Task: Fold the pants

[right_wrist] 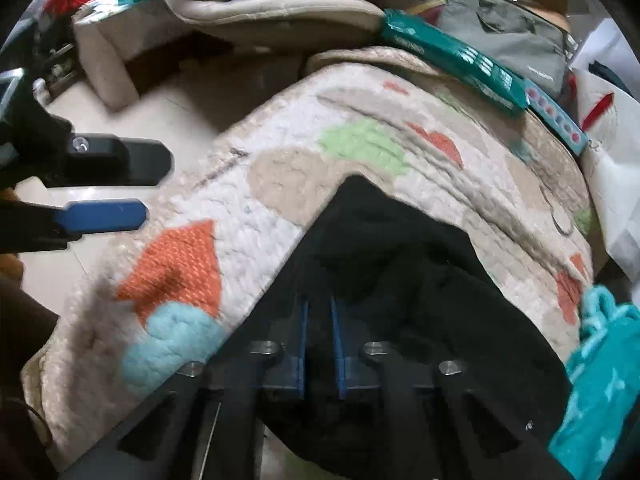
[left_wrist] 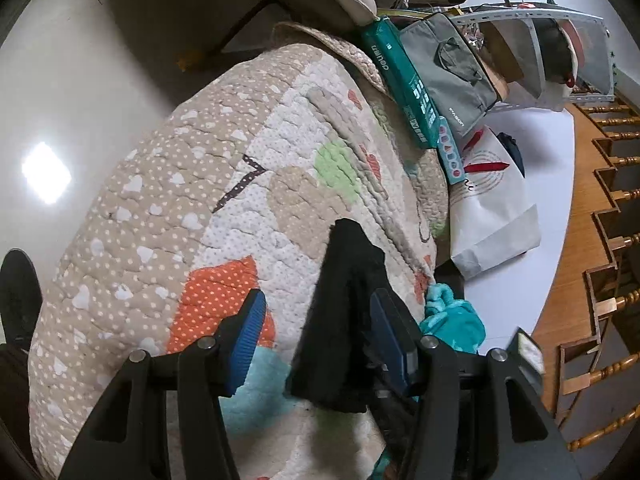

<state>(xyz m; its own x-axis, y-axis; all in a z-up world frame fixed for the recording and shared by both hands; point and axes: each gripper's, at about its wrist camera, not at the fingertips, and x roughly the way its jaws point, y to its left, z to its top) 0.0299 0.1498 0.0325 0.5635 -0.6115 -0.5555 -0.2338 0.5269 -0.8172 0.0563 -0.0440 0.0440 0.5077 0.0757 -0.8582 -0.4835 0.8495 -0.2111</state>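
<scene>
Down at the near edge of the quilted mat (left_wrist: 224, 184), the left gripper (left_wrist: 316, 344) has its blue pads spread wide, a fold of the black pants (left_wrist: 344, 312) standing between them against one pad. Over on the right gripper (right_wrist: 318, 344), pads drawn close together with dark cloth in the narrow gap — a firm pinch can't be confirmed. The pants (right_wrist: 400, 280) sprawl across the mat's near right corner. Beside that corner, teal fabric (right_wrist: 600, 380). Along the mat's far edge, a green box (left_wrist: 404, 80), grey bag (left_wrist: 448, 68), then wooden railings (left_wrist: 600, 208) beyond.
</scene>
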